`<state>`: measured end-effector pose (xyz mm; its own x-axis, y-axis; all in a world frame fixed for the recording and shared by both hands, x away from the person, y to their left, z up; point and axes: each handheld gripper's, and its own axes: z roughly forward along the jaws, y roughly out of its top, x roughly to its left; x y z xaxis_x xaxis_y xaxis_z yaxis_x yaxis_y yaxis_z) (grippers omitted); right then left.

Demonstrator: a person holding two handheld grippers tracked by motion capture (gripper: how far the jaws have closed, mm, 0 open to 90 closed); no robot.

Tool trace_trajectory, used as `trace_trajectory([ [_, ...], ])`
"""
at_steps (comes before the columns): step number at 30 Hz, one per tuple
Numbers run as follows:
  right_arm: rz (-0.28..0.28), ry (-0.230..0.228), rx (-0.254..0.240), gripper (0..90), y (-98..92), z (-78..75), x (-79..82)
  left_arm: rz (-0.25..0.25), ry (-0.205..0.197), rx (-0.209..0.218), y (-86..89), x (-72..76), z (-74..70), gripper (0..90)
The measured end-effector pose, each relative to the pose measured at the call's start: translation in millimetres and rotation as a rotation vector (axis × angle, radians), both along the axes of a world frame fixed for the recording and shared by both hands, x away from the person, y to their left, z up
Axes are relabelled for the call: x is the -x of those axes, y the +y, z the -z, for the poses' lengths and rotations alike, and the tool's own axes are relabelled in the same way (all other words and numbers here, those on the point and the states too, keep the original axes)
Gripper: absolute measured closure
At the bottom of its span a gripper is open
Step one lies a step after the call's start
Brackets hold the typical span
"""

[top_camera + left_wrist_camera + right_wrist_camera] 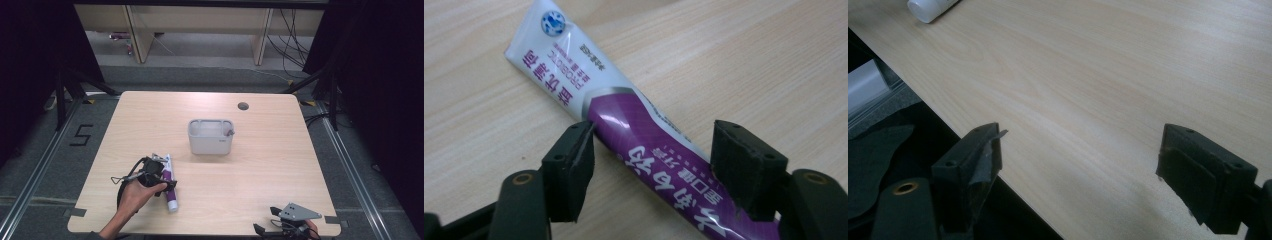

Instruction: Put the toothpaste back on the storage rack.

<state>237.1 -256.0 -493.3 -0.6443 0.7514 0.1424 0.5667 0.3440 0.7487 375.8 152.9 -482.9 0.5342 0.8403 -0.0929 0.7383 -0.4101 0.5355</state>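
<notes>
A purple and white toothpaste tube (pixel 170 184) lies flat on the wooden table (pixel 260 165) at the front left, its white cap toward the front edge. A hand holds my left gripper (pixel 161 176) over it. In the left gripper view the gripper (pixel 656 132) is open, its jaws straddling the purple part of the tube (pixel 644 135); the left jaw is right at the tube's edge, the right jaw stands apart. My right gripper (pixel 265 220) sits low at the table's front right edge. It (pixel 1080 132) is open with bare table between its jaws.
A light grey bin (pixel 210 136) stands at the table's middle, with a small pinkish item at its right rim. A round cable hole (pixel 243 106) is near the far edge. The tube's white cap (pixel 928 7) shows far off in the right gripper view.
</notes>
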Motion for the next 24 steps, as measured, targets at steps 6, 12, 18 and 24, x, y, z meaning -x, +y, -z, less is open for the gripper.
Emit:
trace_trajectory([
  [6,0.015,0.010,-0.016,18.3,-1.4,1.6,-0.8,0.012,0.040,-0.011,-5.4,-2.4,2.5,33.9],
  [12,0.012,0.012,-0.009,18.4,-1.4,0.8,-0.2,0.055,0.069,-0.066,-13.1,-4.0,8.2,42.7],
  [18,0.010,0.015,-0.019,18.5,-1.0,1.9,-1.8,0.093,0.084,-0.100,-15.4,-6.5,4.5,50.2],
  [24,0.000,0.006,-0.001,18.8,0.1,0.9,-1.4,0.134,0.086,-0.129,-18.8,-7.7,1.6,56.8],
])
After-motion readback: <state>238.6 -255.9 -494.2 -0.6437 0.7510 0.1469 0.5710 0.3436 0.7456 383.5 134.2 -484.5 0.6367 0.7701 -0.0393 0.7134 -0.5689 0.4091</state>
